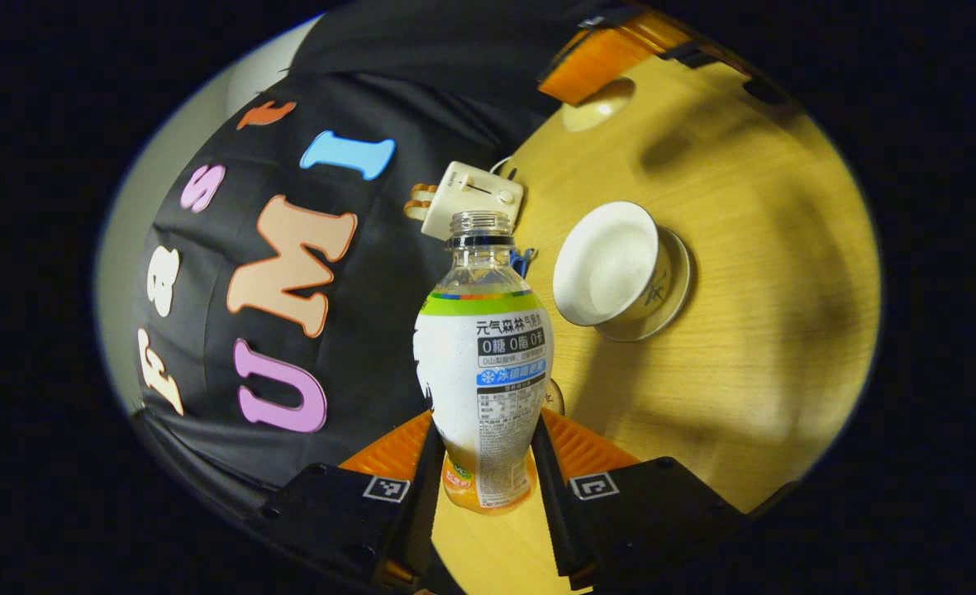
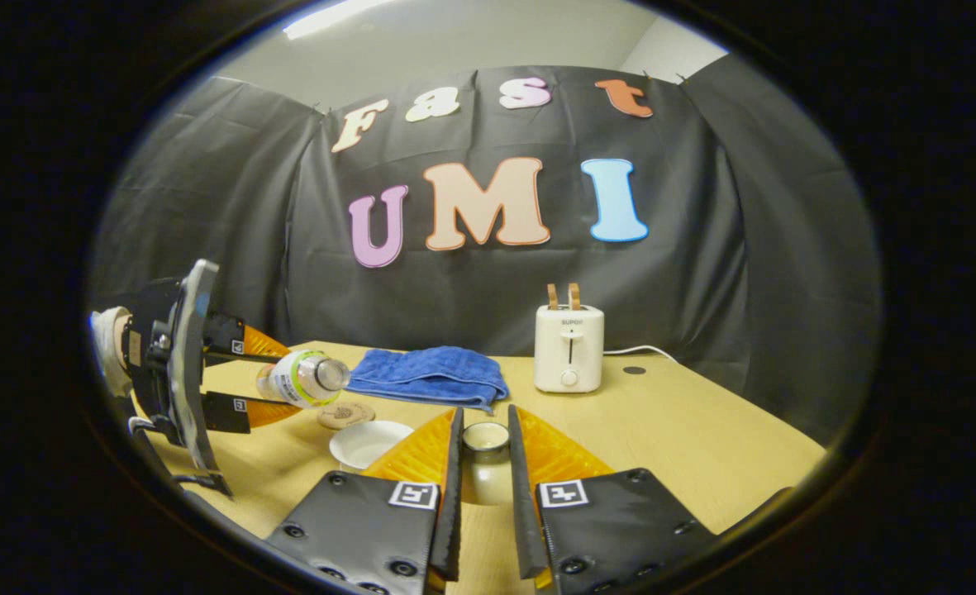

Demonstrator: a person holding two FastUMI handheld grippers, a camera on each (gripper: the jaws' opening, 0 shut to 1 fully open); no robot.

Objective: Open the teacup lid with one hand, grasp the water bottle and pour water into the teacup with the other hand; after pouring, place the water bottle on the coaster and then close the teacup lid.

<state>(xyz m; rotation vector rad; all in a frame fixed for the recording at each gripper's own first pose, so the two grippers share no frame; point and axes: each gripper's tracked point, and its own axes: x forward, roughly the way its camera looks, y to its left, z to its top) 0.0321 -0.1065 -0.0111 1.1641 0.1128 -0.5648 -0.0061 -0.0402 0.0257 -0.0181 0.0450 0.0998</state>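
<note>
There is one water bottle (image 2: 304, 378), uncapped, one teacup (image 1: 607, 264) on one saucer (image 1: 671, 289), one teacup lid (image 2: 486, 436), one round coaster (image 2: 345, 414), one blue towel (image 2: 430, 376) and one white toaster (image 2: 568, 347) with two slices (image 2: 563, 296) standing in its slots, all on one wooden table (image 2: 686, 438). Two grippers are counted, the left gripper (image 1: 482, 471) and the right gripper (image 2: 484, 463), each with two fingers and two square markers (image 2: 412, 494).
</note>
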